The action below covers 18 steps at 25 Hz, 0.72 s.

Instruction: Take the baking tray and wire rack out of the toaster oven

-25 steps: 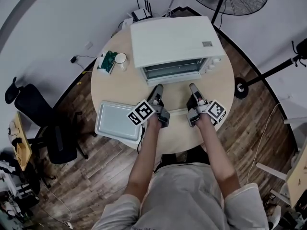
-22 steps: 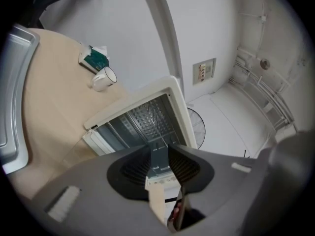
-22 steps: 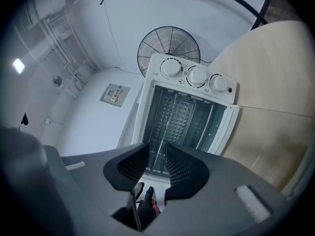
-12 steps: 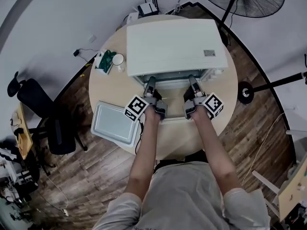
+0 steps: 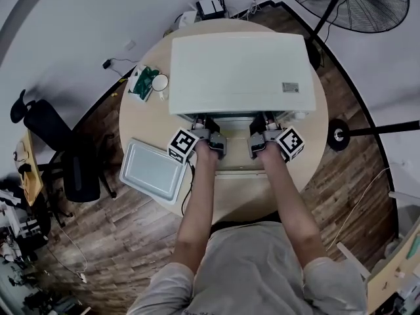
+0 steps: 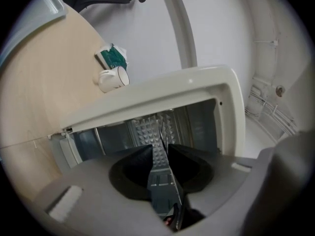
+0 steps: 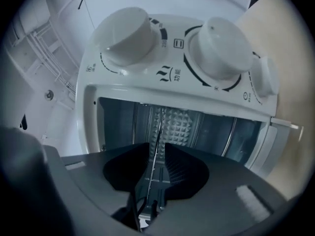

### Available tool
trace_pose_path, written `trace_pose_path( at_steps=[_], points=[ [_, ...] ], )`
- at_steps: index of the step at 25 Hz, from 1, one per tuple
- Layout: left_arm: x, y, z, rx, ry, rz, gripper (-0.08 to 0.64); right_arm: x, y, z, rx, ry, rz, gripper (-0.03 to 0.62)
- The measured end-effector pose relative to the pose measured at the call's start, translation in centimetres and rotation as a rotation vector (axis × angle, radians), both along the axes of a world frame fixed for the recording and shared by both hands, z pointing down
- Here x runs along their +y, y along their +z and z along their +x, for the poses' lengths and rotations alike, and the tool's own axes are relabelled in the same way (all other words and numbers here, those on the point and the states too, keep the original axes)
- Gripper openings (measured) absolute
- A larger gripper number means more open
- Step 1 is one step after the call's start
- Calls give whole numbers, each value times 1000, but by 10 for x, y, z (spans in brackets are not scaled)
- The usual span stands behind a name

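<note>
The white toaster oven [image 5: 236,71] stands on the round table [image 5: 144,126] with its door [image 5: 231,170] folded down. Both grippers reach into its mouth, fingertips hidden under the top edge in the head view. My left gripper [image 6: 160,149] is open, and the wire rack [image 6: 160,129] runs edge-on as a thin line between its jaws. My right gripper [image 7: 156,149] is open too, the wire rack [image 7: 158,127] likewise in its gap. The baking tray [image 5: 152,170] lies on the table left of my left gripper [image 5: 207,123]. My right gripper [image 5: 268,123] is at the oven's right side.
A white mug [image 5: 159,83] and a green packet [image 5: 143,84] sit left of the oven. Two white knobs [image 7: 128,36] are beside the opening. A router [image 5: 211,6] is behind the oven, a floor fan [image 5: 354,2] stands at the back right, and an office chair [image 5: 59,156] at the left.
Both grippers have moved forward from above the lowered door into the oven's opening. Their jaws stay apart as before.
</note>
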<state>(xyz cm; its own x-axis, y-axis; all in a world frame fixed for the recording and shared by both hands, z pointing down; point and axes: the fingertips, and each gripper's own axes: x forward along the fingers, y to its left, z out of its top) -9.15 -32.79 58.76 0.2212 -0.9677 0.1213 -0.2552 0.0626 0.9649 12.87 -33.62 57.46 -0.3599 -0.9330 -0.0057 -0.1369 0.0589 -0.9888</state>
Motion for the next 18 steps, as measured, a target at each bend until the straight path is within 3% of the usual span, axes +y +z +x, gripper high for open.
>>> trace_pose_path(
  at_steps=[6, 11, 18],
  points=[
    [-10, 0, -6, 24, -64, 17, 141, -14, 3, 2, -46, 12, -15, 62],
    [-16, -3, -1, 7, -60, 8, 100, -17, 0, 2, -55, 5, -14, 19],
    [-8, -5, 3, 28, -71, 10, 69, -8, 3, 5, -74, 2, -44, 11]
  ],
)
